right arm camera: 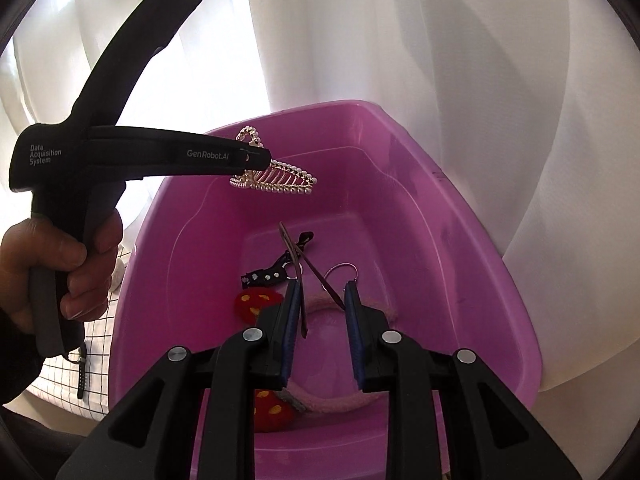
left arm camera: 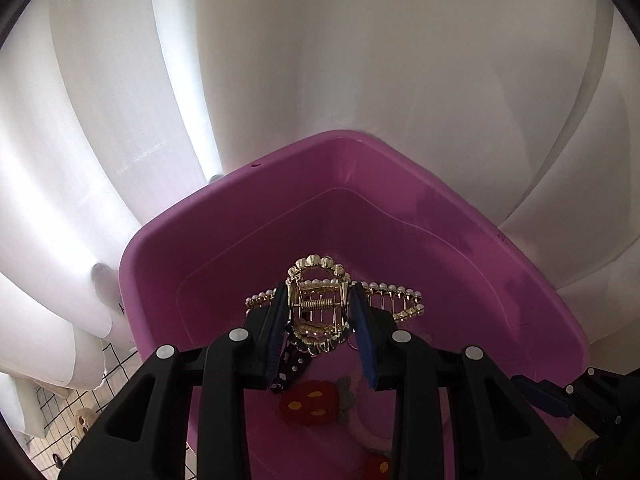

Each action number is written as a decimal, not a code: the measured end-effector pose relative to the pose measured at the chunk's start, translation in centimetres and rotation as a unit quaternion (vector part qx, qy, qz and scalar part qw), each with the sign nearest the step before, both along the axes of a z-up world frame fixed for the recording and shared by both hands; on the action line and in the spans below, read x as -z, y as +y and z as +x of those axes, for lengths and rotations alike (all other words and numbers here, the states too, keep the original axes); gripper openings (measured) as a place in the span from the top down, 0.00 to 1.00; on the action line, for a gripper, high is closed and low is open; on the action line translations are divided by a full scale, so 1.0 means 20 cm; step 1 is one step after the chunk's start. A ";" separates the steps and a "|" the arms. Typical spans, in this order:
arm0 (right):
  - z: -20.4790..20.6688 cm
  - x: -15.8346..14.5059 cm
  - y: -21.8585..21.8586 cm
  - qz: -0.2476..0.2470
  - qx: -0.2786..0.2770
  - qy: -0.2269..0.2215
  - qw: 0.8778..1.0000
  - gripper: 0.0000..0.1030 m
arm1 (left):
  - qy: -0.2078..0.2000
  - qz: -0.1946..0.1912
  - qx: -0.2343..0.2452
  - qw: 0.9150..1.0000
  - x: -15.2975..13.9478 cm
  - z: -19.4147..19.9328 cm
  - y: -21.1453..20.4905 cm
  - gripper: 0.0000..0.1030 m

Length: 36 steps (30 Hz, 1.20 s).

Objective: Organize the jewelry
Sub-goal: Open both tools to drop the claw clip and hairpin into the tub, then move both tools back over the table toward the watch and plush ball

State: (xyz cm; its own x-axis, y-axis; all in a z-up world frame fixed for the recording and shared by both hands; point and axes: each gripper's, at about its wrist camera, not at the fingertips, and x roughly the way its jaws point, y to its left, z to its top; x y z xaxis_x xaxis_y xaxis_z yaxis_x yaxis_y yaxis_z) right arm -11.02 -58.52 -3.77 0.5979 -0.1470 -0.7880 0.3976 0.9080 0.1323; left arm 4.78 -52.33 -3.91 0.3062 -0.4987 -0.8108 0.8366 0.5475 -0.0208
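Note:
My left gripper (left arm camera: 320, 312) is shut on a gold pearl hair claw (left arm camera: 320, 300) and holds it above the inside of a purple plastic bin (left arm camera: 500, 264). The right wrist view shows the same claw (right arm camera: 276, 178) hanging at the tip of the left gripper (right arm camera: 256, 156) over the bin (right arm camera: 460, 220). My right gripper (right arm camera: 322, 300) is open over the bin, its fingers around nothing. On the bin floor lie a pink headband with red felt strawberries (right arm camera: 256, 304), a dark spotted clip (right arm camera: 266, 276), thin brown hair clips (right arm camera: 298, 264) and a hoop ring (right arm camera: 340, 272).
White curtains (right arm camera: 440, 40) hang behind and around the bin. A white cloth with a black grid (right arm camera: 96, 344) lies left of the bin. A person's hand (right arm camera: 60, 264) holds the left gripper's handle. The right gripper's tip shows at the left wrist view's lower right (left arm camera: 560, 400).

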 end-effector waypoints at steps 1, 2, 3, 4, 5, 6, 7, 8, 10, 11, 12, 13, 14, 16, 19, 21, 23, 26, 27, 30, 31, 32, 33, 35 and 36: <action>0.00 0.01 0.00 0.002 -0.001 0.002 1.000 0.78 | 0.002 0.005 -0.001 1.000 0.01 0.01 -0.01 0.70; 0.01 0.01 0.00 0.003 -0.003 0.003 1.000 0.77 | 0.004 0.009 -0.002 1.000 0.02 0.01 -0.01 0.70; 0.01 0.02 0.00 0.003 -0.003 0.005 1.000 0.77 | 0.006 0.013 -0.003 1.000 0.03 0.02 -0.02 0.70; 0.02 0.02 0.01 0.003 -0.004 0.006 1.000 0.76 | 0.009 0.016 -0.004 1.000 0.05 0.03 -0.03 0.70; 0.03 0.02 0.01 0.002 -0.005 0.008 1.000 0.76 | 0.010 0.019 -0.004 1.000 0.06 0.03 -0.04 0.70; 0.04 0.03 0.01 0.001 -0.006 0.010 1.000 0.76 | 0.009 0.021 -0.004 1.000 0.07 0.04 -0.04 0.70; 0.05 0.03 0.01 0.000 -0.009 0.012 1.000 0.75 | 0.006 0.023 -0.005 1.000 0.08 0.04 -0.04 0.69; 0.05 0.03 0.01 -0.005 -0.009 0.012 1.000 0.71 | 0.004 0.027 -0.007 1.000 0.08 0.04 -0.04 0.69; 0.04 0.02 0.02 -0.008 -0.010 0.012 1.000 0.67 | 0.001 0.023 -0.008 1.000 0.08 0.05 -0.04 0.67; 0.04 0.02 0.02 -0.007 -0.010 0.013 1.000 0.61 | -0.003 0.021 -0.010 1.000 0.07 0.05 -0.04 0.55; 0.04 0.01 0.02 -0.008 -0.009 0.013 1.000 0.56 | -0.011 0.021 -0.014 1.000 0.06 0.05 -0.03 0.45; 0.04 0.01 0.03 -0.010 -0.009 0.011 1.000 0.47 | -0.017 0.018 -0.019 0.999 0.05 0.06 -0.03 0.28; 0.04 0.01 0.03 -0.012 -0.009 0.008 1.000 0.47 | -0.022 0.010 -0.021 0.999 0.03 0.06 -0.01 0.27; 0.04 0.00 0.04 -0.013 -0.010 0.005 1.000 0.47 | -0.021 0.003 -0.021 1.000 0.01 0.07 -0.01 0.27; 0.04 -0.01 0.05 -0.014 -0.011 0.002 1.000 0.47 | -0.018 0.002 -0.029 0.999 0.00 0.08 0.01 0.27; 0.04 -0.02 0.06 -0.014 -0.012 -0.002 1.000 0.47 | -0.016 -0.003 -0.033 0.999 -0.02 0.09 0.03 0.27; 0.03 -0.03 0.08 -0.014 -0.013 -0.004 1.000 0.47 | -0.014 -0.007 -0.039 0.999 -0.03 0.10 0.06 0.27; 0.03 -0.04 0.09 -0.011 -0.016 -0.011 1.000 0.47 | -0.009 -0.019 -0.046 0.999 -0.07 0.08 0.12 0.27; 0.03 -0.05 0.10 -0.011 -0.017 -0.013 1.000 0.47 | -0.008 -0.023 -0.047 0.999 -0.09 0.08 0.15 0.27; 0.03 -0.06 0.13 -0.010 -0.021 -0.018 1.000 0.47 | -0.009 -0.029 -0.052 0.998 -0.11 0.07 0.20 0.27; 0.04 -0.06 0.14 -0.011 -0.023 -0.020 0.999 0.47 | -0.009 -0.031 -0.053 0.998 -0.12 0.07 0.22 0.27; 0.03 -0.07 0.15 -0.013 -0.024 -0.022 0.999 0.47 | -0.009 -0.034 -0.055 0.998 -0.13 0.06 0.24 0.27; 0.04 -0.08 0.17 -0.014 -0.026 -0.023 0.999 0.47 | -0.008 -0.037 -0.057 0.998 -0.14 0.06 0.27 0.27; 0.04 -0.09 0.20 -0.018 -0.029 -0.025 0.999 0.47 | -0.006 -0.044 -0.063 0.997 -0.15 0.07 0.32 0.27; 0.04 -0.10 0.22 -0.019 -0.031 -0.028 0.999 0.46 | -0.005 -0.047 -0.066 0.997 -0.16 0.07 0.35 0.27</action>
